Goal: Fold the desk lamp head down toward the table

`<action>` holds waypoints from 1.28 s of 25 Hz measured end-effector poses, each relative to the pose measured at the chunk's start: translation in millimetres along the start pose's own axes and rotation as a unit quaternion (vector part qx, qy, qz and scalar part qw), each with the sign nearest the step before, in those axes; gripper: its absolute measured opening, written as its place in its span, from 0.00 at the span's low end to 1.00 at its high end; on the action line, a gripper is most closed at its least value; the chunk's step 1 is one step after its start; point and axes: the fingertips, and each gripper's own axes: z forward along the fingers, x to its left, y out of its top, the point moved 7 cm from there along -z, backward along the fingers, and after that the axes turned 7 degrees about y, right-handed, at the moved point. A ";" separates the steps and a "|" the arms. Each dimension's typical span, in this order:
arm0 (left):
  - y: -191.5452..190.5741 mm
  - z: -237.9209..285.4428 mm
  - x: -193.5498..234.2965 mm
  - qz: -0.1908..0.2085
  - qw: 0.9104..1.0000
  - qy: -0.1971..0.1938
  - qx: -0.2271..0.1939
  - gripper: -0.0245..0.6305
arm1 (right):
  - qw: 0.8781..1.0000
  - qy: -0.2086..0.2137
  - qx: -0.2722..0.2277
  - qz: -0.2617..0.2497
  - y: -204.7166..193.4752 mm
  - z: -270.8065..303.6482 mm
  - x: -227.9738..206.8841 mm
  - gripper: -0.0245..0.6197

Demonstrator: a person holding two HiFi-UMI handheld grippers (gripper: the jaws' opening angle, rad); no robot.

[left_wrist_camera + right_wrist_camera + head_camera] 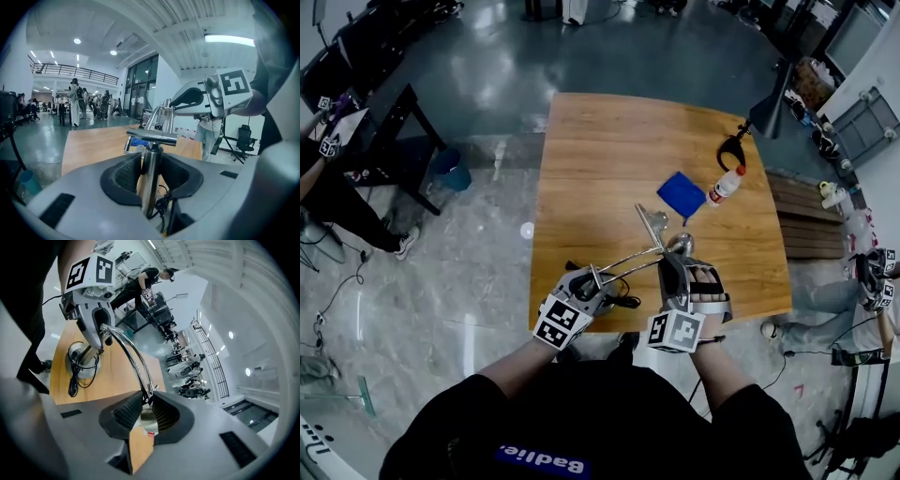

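The chrome desk lamp (630, 259) stands near the table's front edge, its thin arms running right to the round head (680, 246). My left gripper (602, 283) sits at the lamp's lower end; in the left gripper view (151, 163) its pads hug the upright chrome post (150, 178) on both sides. My right gripper (676, 261) is at the head end. In the right gripper view (149, 401) its pads pinch the curved arm (133, 357) just above the head (147, 421). The round base (78, 354) and black cable (72, 380) lie beyond.
A blue cloth (680, 194) and a small bottle with a red cap (727, 184) lie further back on the wooden table (609, 150). A black lamp on a stand (769, 108) is at the far right corner. People and chairs stand around the room.
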 end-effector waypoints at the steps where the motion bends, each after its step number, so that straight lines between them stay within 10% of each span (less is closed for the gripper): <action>1: 0.2 -0.4 0.5 0.000 1.000 0.000 0.000 0.24 | 1.000 0.010 -0.002 0.019 -3.5 5.8 4.7 0.15; 16: -2.7 -0.9 0.4 -0.010 1.000 0.009 0.009 0.24 | 0.950 0.147 -0.063 0.267 -16.4 68.7 80.4 0.15; 32: 0.2 1.5 -1.1 0.008 1.000 -0.014 0.026 0.24 | 0.930 0.183 -0.059 0.314 -5.9 73.7 91.8 0.19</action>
